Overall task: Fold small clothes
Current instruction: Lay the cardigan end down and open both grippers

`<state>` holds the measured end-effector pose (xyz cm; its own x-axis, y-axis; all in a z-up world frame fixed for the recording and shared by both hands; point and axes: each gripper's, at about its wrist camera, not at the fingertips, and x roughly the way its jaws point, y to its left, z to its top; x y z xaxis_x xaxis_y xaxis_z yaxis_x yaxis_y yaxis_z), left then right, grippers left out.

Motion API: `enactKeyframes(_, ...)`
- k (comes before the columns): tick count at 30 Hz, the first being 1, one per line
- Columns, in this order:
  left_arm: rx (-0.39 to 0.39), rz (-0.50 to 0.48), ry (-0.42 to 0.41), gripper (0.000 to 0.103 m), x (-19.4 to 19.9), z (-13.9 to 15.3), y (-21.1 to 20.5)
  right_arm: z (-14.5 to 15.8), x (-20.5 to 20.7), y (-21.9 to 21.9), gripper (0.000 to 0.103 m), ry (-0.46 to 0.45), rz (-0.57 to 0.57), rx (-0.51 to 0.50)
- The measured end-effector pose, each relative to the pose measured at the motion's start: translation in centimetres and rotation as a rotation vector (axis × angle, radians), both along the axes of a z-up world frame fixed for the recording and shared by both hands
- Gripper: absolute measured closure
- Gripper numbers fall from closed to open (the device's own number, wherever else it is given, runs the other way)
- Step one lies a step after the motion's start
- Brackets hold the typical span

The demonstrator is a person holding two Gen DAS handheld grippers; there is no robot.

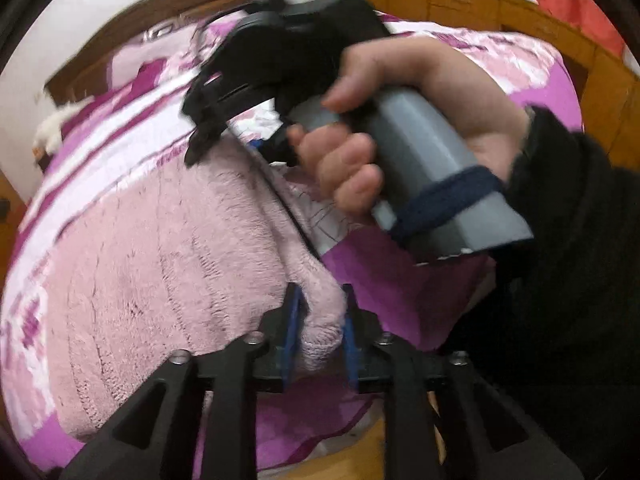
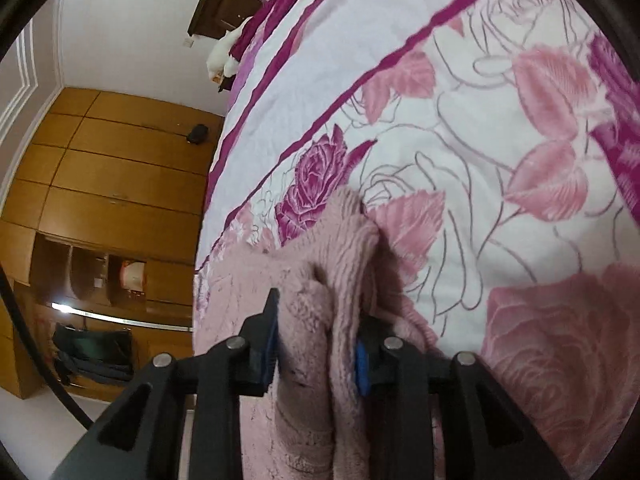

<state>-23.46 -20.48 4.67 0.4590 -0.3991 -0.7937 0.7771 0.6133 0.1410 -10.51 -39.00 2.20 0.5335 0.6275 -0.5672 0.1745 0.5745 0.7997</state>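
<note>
A fluffy pale pink garment [image 1: 160, 248] lies spread on the bed. My left gripper [image 1: 320, 320] is shut on its near corner, which bunches between the blue pads. The right gripper's black body and grey handle show in the left wrist view [image 1: 280, 64], held by a hand over the garment's far edge. In the right wrist view my right gripper [image 2: 320, 320] is shut on a bunched fold of the same pink garment [image 2: 316, 360], lifted a little off the bedspread.
The bed has a floral pink, white and magenta bedspread [image 2: 460, 140]. A wooden headboard [image 1: 132, 20] and a white soft toy [image 2: 220, 56] are at the far end. Wooden wardrobes [image 2: 112, 180] stand beside the bed. The bed's near edge [image 1: 320, 440] is just below my left gripper.
</note>
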Motion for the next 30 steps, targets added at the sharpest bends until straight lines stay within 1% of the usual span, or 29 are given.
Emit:
enactKeyframes(1,0.015,-0.007,-0.021,0.098,-0.4,-0.1,-0.3,0.2,0.0,0.3,0.071,-0.004,0.007,-0.028)
enactKeyframes(4,0.050,-0.024,-0.073,0.096,-1.5,-0.5,-1.3,0.7,0.2,1.2,0.068,-0.009,0.030,-0.097)
enactKeyframes(6,0.053,-0.030,-0.080,0.095,-1.7,-0.6,-1.6,1.2,0.3,1.6,0.067,-0.015,0.043,-0.153)
enactKeyframes(7,0.049,-0.031,-0.072,0.095,-1.9,-0.7,-1.8,1.6,0.3,1.8,0.064,-0.016,0.048,-0.200)
enactKeyframes(8,0.044,-0.032,-0.062,0.095,-2.1,-0.8,-1.8,2.0,0.4,2.0,0.061,-0.010,0.041,-0.269)
enactKeyframes(9,0.038,-0.033,-0.048,0.095,-2.0,-0.7,-1.9,2.6,0.3,2.0,0.052,0.001,0.010,-0.384)
enactKeyframes(10,0.034,-0.033,-0.041,0.095,-2.0,-0.7,-2.1,3.3,0.1,2.1,0.042,0.002,-0.038,-0.532)
enactKeyframes(11,0.031,-0.033,-0.032,0.095,-1.9,-0.7,-2.1,4.1,-0.2,2.3,0.037,-0.014,-0.077,-0.669)
enactKeyframes(12,0.028,-0.032,-0.022,0.095,-1.8,-0.7,-2.0,4.9,-0.4,2.7,0.036,-0.026,-0.122,-0.822)
enactKeyframes(13,0.026,-0.031,-0.012,0.095,-1.7,-0.7,-2.1,5.6,-0.6,3.2,0.036,-0.024,-0.181,-1.015)
enactKeyframes(14,0.024,-0.031,-0.004,0.095,-1.5,-0.7,-2.2,6.0,-0.8,3.6,0.036,-0.034,-0.217,-1.146)
enactKeyframes(15,0.022,-0.030,0.002,0.095,-1.5,-0.7,-2.3,6.4,-1.1,3.7,0.036,-0.053,-0.228,-1.208)
enactKeyframes(16,0.019,-0.029,0.006,0.095,-1.3,-0.7,-2.4,6.8,-1.3,3.6,0.036,-0.075,-0.212,-1.190)
enactKeyframes(17,0.015,-0.029,0.010,0.095,-1.1,-0.6,-2.4,7.0,-1.5,3.1,0.036,-0.094,-0.187,-1.119)
enactKeyframes(18,0.010,-0.029,0.015,0.095,-1.0,-0.6,-2.4,7.2,-1.9,2.8,0.036,-0.119,-0.159,-1.013)
enactKeyframes(19,0.001,-0.026,0.025,0.095,-0.9,-0.5,-2.1,7.4,-2.1,2.5,0.036,-0.138,-0.132,-0.931)
enactKeyframes(20,-0.014,-0.021,0.044,0.095,-0.7,-0.4,-1.8,7.5,-2.0,2.5,0.036,-0.149,-0.109,-0.886)
enactKeyframes(21,-0.035,-0.013,0.078,0.095,-0.4,0.1,-1.5,7.6,-2.2,2.6,0.036,-0.165,-0.084,-0.852)
enactKeyframes(23,-0.085,0.004,0.160,0.095,0.1,1.2,-0.2,7.9,-2.9,3.4,0.036,-0.192,-0.055,-0.845)
enactKeyframes(24,-0.104,0.005,0.182,0.095,0.1,1.7,0.4,8.0,-3.5,3.7,0.036,-0.192,-0.047,-0.833)
enactKeyframes(25,-0.121,0.003,0.200,0.095,-0.7,2.1,1.5,8.0,-4.0,3.9,0.036,-0.183,-0.045,-0.801)
enactKeyframes(26,-0.123,-0.001,0.199,0.095,-1.2,2.6,2.5,8.2,-5.1,4.0,0.036,-0.167,-0.051,-0.737)
enactKeyframes(27,-0.118,0.002,0.182,0.095,-1.4,3.2,3.4,8.4,-6.2,4.0,0.036,-0.161,-0.060,-0.694)
enactKeyframes(28,-0.107,0.020,0.145,0.095,-1.6,3.8,4.6,8.8,-7.5,4.5,0.036,-0.157,-0.082,-0.661)
enactKeyframes(29,-0.100,0.040,0.116,0.095,-1.7,4.2,5.6,8.9,-8.1,5.2,0.036,-0.156,-0.097,-0.668)
enactKeyframes(30,-0.097,0.055,0.096,0.095,-1.8,4.5,6.5,9.4,-9.0,6.1,0.036,-0.158,-0.115,-0.699)
